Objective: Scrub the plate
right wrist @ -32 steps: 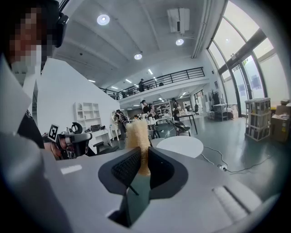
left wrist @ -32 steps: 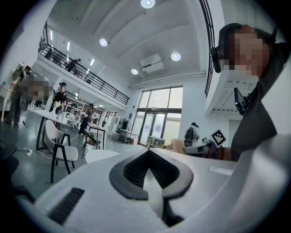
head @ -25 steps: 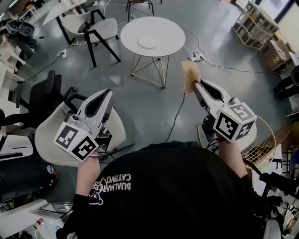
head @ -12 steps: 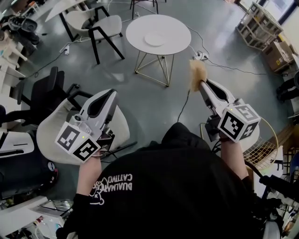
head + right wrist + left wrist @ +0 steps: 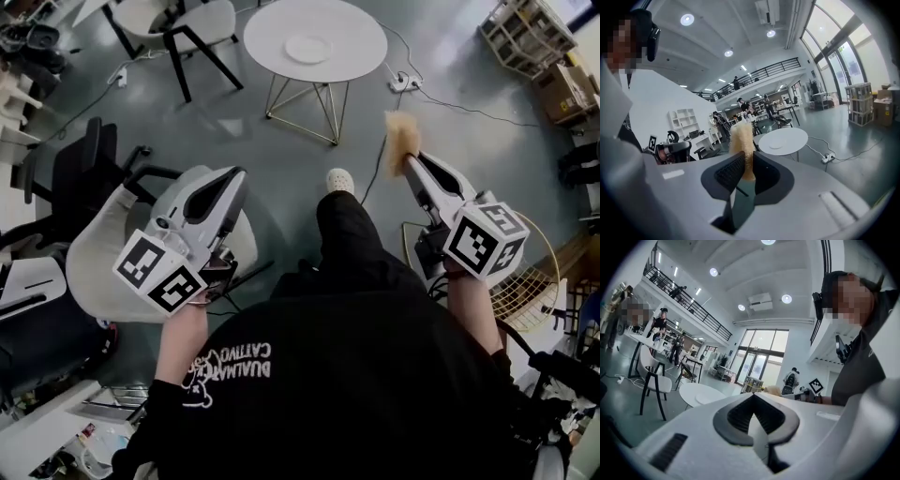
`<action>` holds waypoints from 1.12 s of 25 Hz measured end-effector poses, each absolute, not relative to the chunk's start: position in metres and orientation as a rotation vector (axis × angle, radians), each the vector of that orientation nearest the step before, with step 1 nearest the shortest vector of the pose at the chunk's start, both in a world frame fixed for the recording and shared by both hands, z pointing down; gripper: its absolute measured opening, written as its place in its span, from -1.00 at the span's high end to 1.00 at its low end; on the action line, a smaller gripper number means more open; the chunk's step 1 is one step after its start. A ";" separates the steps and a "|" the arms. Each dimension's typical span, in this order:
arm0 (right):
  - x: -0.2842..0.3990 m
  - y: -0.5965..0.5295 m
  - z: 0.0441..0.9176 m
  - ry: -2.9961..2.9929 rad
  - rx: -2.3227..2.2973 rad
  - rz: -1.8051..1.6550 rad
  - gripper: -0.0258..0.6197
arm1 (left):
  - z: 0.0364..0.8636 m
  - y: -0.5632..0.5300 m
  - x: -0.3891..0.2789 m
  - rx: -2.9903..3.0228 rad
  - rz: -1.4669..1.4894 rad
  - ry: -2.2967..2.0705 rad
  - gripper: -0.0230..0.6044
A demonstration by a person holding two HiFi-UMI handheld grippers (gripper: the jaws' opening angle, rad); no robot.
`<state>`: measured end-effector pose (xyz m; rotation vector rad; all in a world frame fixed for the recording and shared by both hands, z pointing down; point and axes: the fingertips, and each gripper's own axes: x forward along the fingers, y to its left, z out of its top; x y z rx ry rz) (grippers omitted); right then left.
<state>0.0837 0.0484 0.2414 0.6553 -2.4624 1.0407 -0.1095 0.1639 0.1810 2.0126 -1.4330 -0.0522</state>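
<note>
A white plate (image 5: 309,49) lies on a round white table (image 5: 361,28) far ahead of me, across the grey floor. The same plate (image 5: 777,144) on the table (image 5: 792,133) shows beyond the jaws in the right gripper view. My right gripper (image 5: 412,165) is shut on a tan scrubbing sponge (image 5: 403,139), which sticks out past the tips. That sponge (image 5: 742,138) stands upright between the dark pads. My left gripper (image 5: 234,183) is shut with nothing in it, at the lower left. Both are well short of the table.
A white chair with black legs (image 5: 178,28) stands left of the table. A black office chair (image 5: 84,178) and a beige seat (image 5: 98,258) are beside my left gripper. A cable and power strip (image 5: 406,82) lie on the floor; a wire basket (image 5: 525,291) sits at right.
Both grippers have sunk a little. The person's leg and white shoe have come into view ahead, and the table has slid towards the top of the head view. The sponge stays gripped.
</note>
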 end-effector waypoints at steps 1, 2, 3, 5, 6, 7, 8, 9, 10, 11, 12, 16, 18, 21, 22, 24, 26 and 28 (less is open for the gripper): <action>0.081 0.046 0.243 -2.467 0.639 1.018 0.73 | 0.183 0.159 -0.110 2.010 -0.068 -1.431 0.95; 0.078 0.043 0.245 -2.475 0.622 0.999 0.73 | 0.184 0.154 -0.111 2.009 -0.084 -1.434 0.95; 0.074 0.037 0.247 -2.484 0.606 0.986 0.73 | 0.185 0.147 -0.114 2.011 -0.097 -1.440 0.95; 0.064 0.022 0.252 -2.504 0.580 0.987 0.73 | 0.189 0.131 -0.119 2.012 -0.107 -1.456 0.95; 0.059 0.014 0.255 -2.510 0.569 0.996 0.73 | 0.193 0.123 -0.122 2.010 -0.099 -1.460 0.95; 0.055 0.005 0.260 -2.514 0.558 1.005 0.73 | 0.197 0.115 -0.124 2.007 -0.084 -1.462 0.95; 0.051 -0.005 0.265 -2.515 0.548 1.011 0.73 | 0.202 0.106 -0.126 2.003 -0.063 -1.463 0.95; 0.047 -0.016 0.270 -2.514 0.538 1.014 0.73 | 0.208 0.096 -0.127 1.999 -0.039 -1.464 0.95; 0.043 -0.028 0.276 -2.514 0.528 1.016 0.73 | 0.214 0.086 -0.130 1.993 -0.017 -1.468 0.95; 0.039 -0.040 0.283 -2.515 0.518 1.017 0.73 | 0.222 0.075 -0.133 1.982 -0.002 -1.476 0.95; 0.034 -0.053 0.289 -2.516 0.504 1.018 0.73 | 0.229 0.064 -0.137 1.968 0.001 -1.485 0.95; 0.016 -0.103 0.318 -2.513 0.443 1.016 0.73 | 0.255 0.017 -0.151 1.905 -0.052 -1.520 0.95; 0.006 -0.131 0.332 -2.508 0.430 1.014 0.73 | 0.264 -0.007 -0.158 1.893 -0.067 -1.528 0.95; -0.014 -0.172 0.350 -2.516 0.413 1.018 0.73 | 0.278 -0.039 -0.172 1.879 -0.078 -1.541 0.95; -0.021 -0.184 0.356 -2.517 0.402 1.022 0.73 | 0.283 -0.048 -0.178 1.868 -0.080 -1.547 0.95; -0.033 -0.202 0.370 -2.510 0.374 1.026 0.73 | 0.297 -0.065 -0.187 1.841 -0.073 -1.560 0.95; -0.044 -0.219 0.383 -2.504 0.345 1.026 0.73 | 0.311 -0.083 -0.194 1.818 -0.056 -1.574 0.95; -0.053 -0.235 0.395 -2.505 0.318 1.030 0.73 | 0.324 -0.101 -0.199 1.806 -0.033 -1.584 0.95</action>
